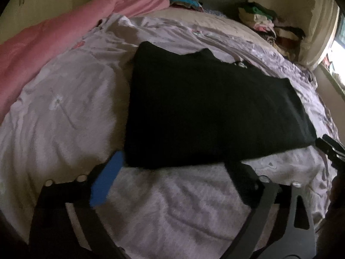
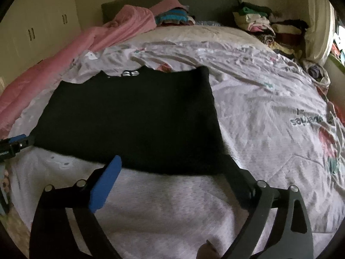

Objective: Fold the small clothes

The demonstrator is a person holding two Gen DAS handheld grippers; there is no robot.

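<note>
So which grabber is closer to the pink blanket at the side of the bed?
Left. The left gripper sits at the black folded garment's near corner on the pink blanket's side; the right gripper is at the corner farther from it.

The left gripper [image 1: 176, 168] has two dark curved arms that fan outward from the camera. Its left finger carries a flat blue pad [image 1: 107, 181]; its right finger is black and matte. Round silver bolts sit at the joints, two left of the pad and two more on the opposite arm. A grey plate with a triangular cutout stands outermost on that far side.

The right gripper [image 2: 174, 172] is built the same: black curved arms, a blue pad [image 2: 105, 185] on the left finger, a black right finger, silver bolts at each joint, and a grey plate with a cutout.
</note>
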